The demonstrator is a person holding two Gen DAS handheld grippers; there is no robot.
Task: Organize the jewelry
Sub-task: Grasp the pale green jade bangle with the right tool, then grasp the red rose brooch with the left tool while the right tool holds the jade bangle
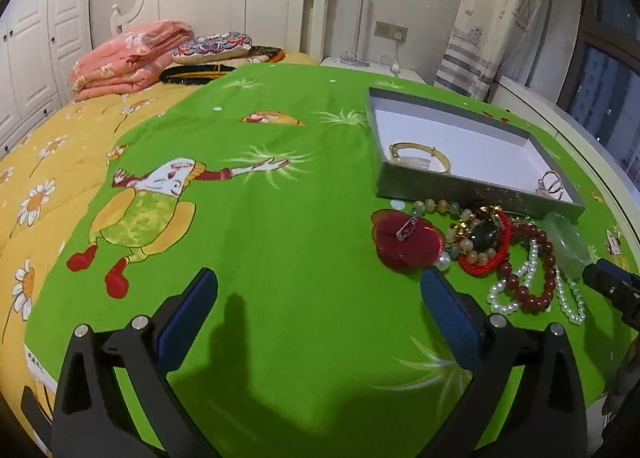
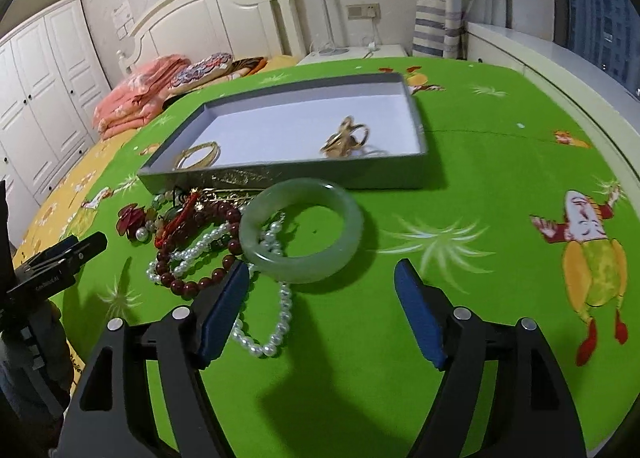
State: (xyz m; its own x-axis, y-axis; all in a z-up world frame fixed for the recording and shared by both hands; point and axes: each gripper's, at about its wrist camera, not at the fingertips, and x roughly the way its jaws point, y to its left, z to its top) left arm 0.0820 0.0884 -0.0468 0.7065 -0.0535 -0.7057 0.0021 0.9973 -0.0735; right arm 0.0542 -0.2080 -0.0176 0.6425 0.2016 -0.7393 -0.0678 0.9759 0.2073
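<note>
The jade bangle [image 2: 302,234] lies flat on the bed just in front of the tray [image 2: 280,177], straight ahead of the right gripper [image 2: 320,278], spread and empty; the left gripper [image 1: 320,290], also spread, is farther off

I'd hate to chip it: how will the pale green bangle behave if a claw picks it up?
The green bangle looks like a thick, glossy rigid ring, so probably stiff and slippery. It overlaps the pearl strand, which may drag along. Probably brittle, though the green bedspread looks soft.
</note>
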